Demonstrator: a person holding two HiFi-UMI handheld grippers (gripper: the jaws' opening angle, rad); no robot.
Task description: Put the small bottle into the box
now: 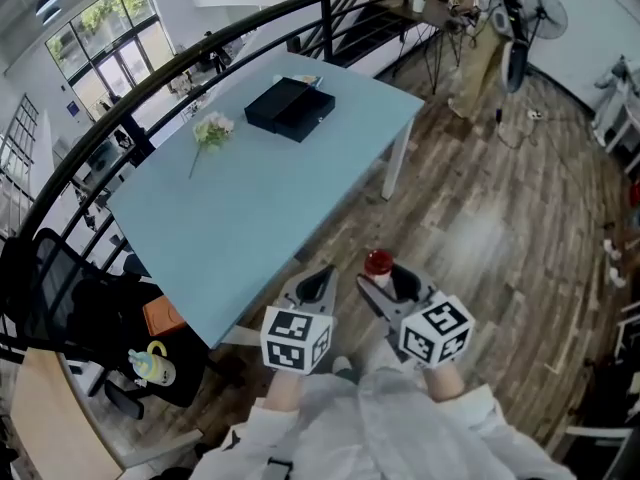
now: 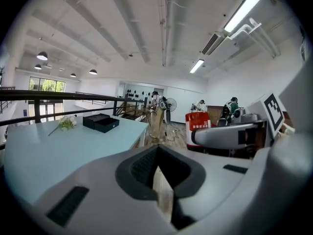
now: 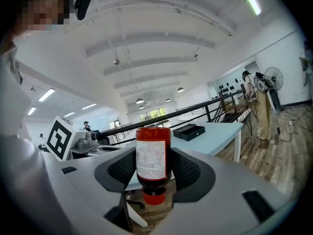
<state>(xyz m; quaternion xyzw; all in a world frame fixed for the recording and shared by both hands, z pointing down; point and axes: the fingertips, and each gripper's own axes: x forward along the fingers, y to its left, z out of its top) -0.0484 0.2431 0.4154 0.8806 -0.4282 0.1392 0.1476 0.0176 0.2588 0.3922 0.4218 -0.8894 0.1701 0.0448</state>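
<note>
R tongs pinching small bottle by body, cap end toward cam: carry grip, held off near desk edge. Box far across desk, looks open, ready to receive. L tongs pressed together, empty, idle alongside. Box interior not visible; label print too small to read.
</note>
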